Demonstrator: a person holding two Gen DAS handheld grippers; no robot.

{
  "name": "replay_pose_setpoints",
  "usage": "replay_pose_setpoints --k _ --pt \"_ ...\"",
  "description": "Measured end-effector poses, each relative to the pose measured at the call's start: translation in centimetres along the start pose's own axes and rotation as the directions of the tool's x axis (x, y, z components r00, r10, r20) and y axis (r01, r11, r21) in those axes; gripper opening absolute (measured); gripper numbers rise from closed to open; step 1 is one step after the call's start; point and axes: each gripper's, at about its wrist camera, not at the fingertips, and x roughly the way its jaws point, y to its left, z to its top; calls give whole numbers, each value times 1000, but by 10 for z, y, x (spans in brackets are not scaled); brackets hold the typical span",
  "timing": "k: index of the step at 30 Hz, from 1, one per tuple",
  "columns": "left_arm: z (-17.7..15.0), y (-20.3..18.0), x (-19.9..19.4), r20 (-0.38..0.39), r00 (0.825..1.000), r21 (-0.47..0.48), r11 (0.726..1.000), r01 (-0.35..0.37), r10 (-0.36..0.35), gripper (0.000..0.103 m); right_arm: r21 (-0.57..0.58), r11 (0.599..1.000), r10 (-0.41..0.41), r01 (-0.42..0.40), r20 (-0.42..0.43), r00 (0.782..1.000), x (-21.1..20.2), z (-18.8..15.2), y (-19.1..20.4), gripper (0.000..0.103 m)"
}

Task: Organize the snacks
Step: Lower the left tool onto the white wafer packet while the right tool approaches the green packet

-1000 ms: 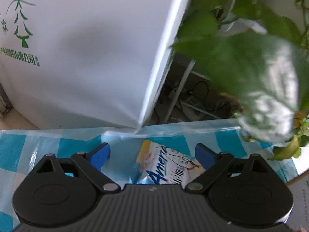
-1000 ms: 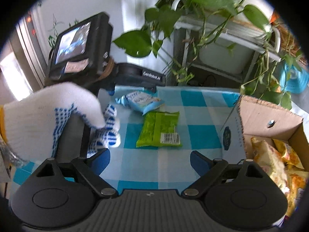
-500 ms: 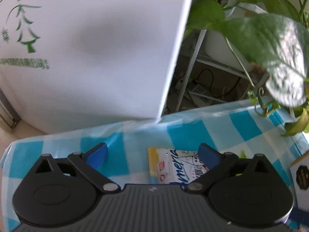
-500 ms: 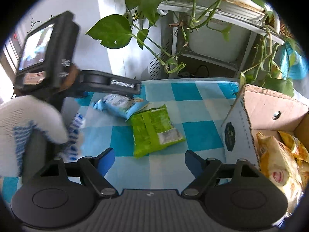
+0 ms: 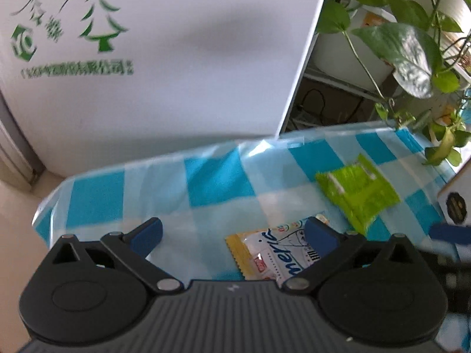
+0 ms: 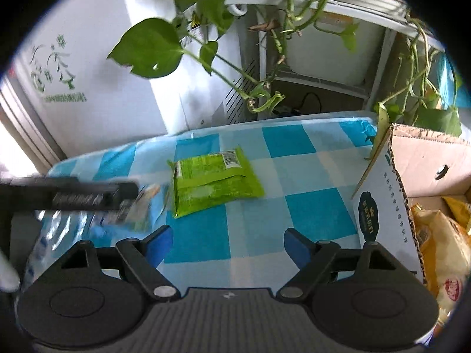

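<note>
Snacks fill the cardboard box (image 6: pixel 379 214); 2 packets, green packet (image 6: pixel 212 181) and white packet (image 5: pixel 276 253), remain on the table (image 6: pixel 312 214) as the empty left gripper (image 5: pixel 234 232) and right gripper (image 6: pixel 228 242) spread open.

Blue-and-white checked plastic tablecloth (image 5: pixel 217 176) covers the table, glossy, wrinkled at the far edge. Far left: tall white panel (image 5: pixel 176 58) with green tree logo and blurred green text, standing just behind the table edge. Far right: trailing green pothos plant (image 6: pixel 153 50), heart-shaped leaves, vines hanging over the table's far right corner. Behind it, white metal shelf frame (image 6: pixel 294 0) holding a white rounded container (image 6: pixel 329 56). Black cable (image 6: pixel 309 100) loops in the dark gap under the shelf.
</note>
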Motion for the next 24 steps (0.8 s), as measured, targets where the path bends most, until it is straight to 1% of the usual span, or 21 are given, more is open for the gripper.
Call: replay_pose_setpoints --k 5,9,10,12,14,17,19,20,22,24 --pt "-23 9 -24 -30 999 22 1000 12 -11 103 5 1000 30 -31 21 999 0 7 3 88" --pt "-35 9 -43 -57 998 35 999 2 0 103 14 999 47 -47 33 998 9 16 5 91" --pt "-37 8 -47 -57 998 38 999 -8 10 100 12 999 45 -46 40 998 13 18 5 91" --pt "-41 5 -59 -34 999 54 998 -19 21 98 9 999 43 -44 43 998 19 22 5 92" --pt "-41 -3 -66 -11 1000 85 996 4 -3 98 10 999 47 -47 48 998 27 26 5 95" --pt "-34 -13 -68 21 999 101 994 40 -43 98 9 998 60 -61 59 996 36 30 7 96" --pt "-30 -19 -65 19 997 115 991 68 -71 99 -23 998 58 -57 50 997 44 31 11 97" --pt "-29 -22 -62 17 997 127 989 77 -80 99 -48 998 41 -39 51 998 47 31 13 97" --pt "-29 -28 -58 22 995 169 981 96 -101 99 -94 996 14 -8 61 998 51 31 18 97" --pt "-31 -34 -53 20 992 242 964 114 -123 99 -112 994 8 -3 50 999 56 31 19 97"
